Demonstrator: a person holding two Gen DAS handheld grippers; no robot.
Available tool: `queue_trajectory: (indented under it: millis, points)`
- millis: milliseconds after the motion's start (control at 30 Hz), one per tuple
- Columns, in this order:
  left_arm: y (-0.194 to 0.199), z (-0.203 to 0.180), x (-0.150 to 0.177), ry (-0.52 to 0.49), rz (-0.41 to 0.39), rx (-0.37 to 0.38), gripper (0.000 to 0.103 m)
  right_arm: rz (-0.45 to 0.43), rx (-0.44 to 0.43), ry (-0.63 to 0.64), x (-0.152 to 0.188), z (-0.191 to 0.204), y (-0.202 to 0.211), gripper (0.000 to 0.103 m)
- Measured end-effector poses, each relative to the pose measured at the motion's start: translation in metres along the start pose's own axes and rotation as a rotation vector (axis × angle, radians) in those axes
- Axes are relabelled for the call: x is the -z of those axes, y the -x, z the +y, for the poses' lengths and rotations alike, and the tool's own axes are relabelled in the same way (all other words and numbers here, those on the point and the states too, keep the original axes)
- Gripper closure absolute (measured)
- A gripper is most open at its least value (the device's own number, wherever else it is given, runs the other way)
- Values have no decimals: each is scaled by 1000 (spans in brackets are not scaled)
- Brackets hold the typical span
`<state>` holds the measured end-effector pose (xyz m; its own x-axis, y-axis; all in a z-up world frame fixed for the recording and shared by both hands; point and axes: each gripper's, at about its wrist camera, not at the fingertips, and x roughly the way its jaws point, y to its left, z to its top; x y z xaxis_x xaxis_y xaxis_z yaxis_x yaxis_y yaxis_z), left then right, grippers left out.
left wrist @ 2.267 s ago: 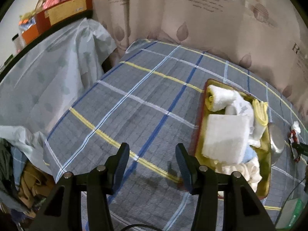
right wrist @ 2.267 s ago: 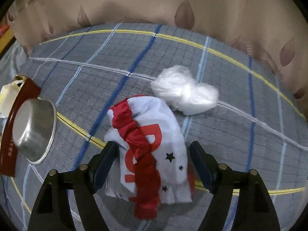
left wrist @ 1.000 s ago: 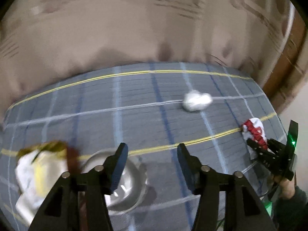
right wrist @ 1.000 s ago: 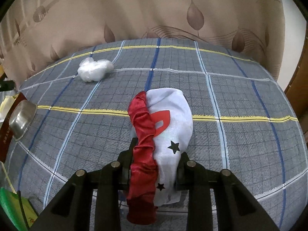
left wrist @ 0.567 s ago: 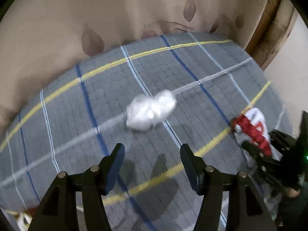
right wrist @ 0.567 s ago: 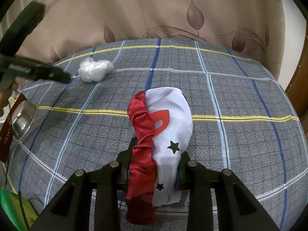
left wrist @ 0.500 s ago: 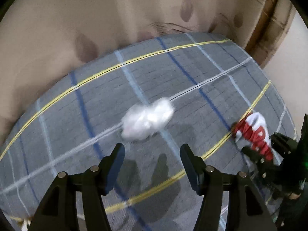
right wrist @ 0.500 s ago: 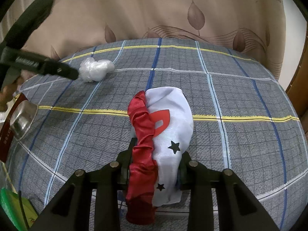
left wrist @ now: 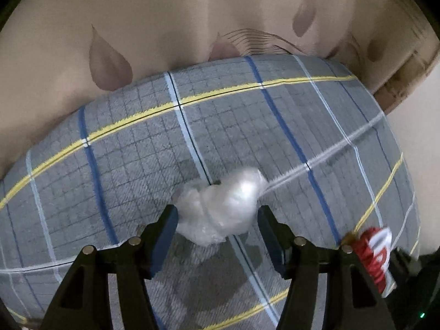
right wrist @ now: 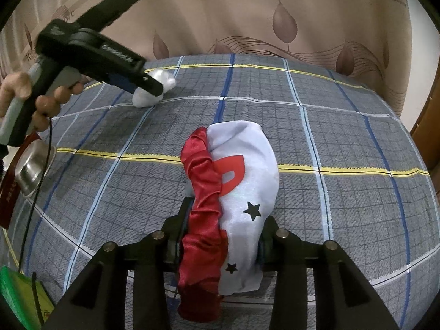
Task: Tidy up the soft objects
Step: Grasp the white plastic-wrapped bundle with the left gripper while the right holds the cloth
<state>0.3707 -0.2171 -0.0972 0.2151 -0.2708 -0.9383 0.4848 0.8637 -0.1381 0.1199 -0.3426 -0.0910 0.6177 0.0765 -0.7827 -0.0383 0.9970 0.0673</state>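
A crumpled clear plastic bag (left wrist: 222,209) lies on the grey plaid bed cover (left wrist: 137,154). My left gripper (left wrist: 217,217) is open with its jaws on either side of the bag, not closed on it. In the right wrist view the left gripper (right wrist: 150,82) reaches down onto the bag (right wrist: 154,88). My right gripper (right wrist: 220,225) is shut on a red and white satin cloth (right wrist: 231,189) with black stars, held just above the cover. That cloth also shows at the right edge of the left wrist view (left wrist: 376,253).
A steel bowl (right wrist: 33,162) sits on a red tray (right wrist: 8,192) at the left edge. A green box (right wrist: 19,299) lies at the lower left. A beige leaf-print curtain (right wrist: 247,13) runs behind the bed. A wooden frame (left wrist: 404,74) stands at the right.
My left gripper has swung from the tray across the bed and come down around the plastic bag. My right gripper closed on the red and white cloth and now holds still.
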Motion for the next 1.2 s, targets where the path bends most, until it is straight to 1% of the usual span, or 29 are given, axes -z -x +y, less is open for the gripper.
queue_trajectory:
  millis: [67, 133, 300, 367, 467, 500, 567, 667, 767, 800, 833, 900, 967, 1033, 1133, 1200]
  points:
    - [-4, 2, -5, 21, 3, -11, 41, 0, -2, -1, 0, 0, 0, 66]
    - [-7, 5, -9, 48, 4, 2, 41, 0, -3, -2, 0, 0, 1, 66]
    - [-16, 11, -16, 111, 8, 10, 41, 0, -9, -1, 0, -1, 1, 64]
    - [-15, 17, -17, 152, -6, 29, 41, 0, -12, -2, 0, -1, 1, 63]
    - [-5, 27, -18, 214, -75, 39, 41, 0, -16, -3, -1, -2, 1, 62]
    - [-3, 30, -19, 224, -84, 35, 41, 0, -18, -3, -1, -2, 1, 62]
    - [-1, 34, -23, 243, -94, 24, 41, 0, -19, -3, -1, -3, 1, 61]
    - [-1, 40, -29, 266, -95, 32, 41, 0, -23, -5, -1, -3, 1, 61]
    - [-3, 41, -31, 253, -88, 11, 42, -1, -28, -9, 0, -4, 1, 61]
    - [-4, 40, -31, 248, -91, 2, 48, -1, -29, -11, 0, -5, 1, 61]
    - [-5, 39, -30, 241, -90, -8, 69, -1, -31, -12, 0, -5, 1, 61]
    - [-11, 34, -29, 239, -76, -18, 68, -2, -33, -15, 0, -5, 1, 61]
    - [-11, 33, -26, 237, -83, -21, 69, -2, -32, -15, 0, -5, 1, 61]
    - [-7, 28, -23, 206, -88, -49, 69, -2, -33, -15, 0, -5, 1, 61]
    - [1, 22, -18, 179, -89, -66, 69, -1, -32, -15, 0, -5, 1, 61]
    - [9, 17, -8, 160, -95, -83, 69, -1, -31, -14, 0, -4, 1, 61]
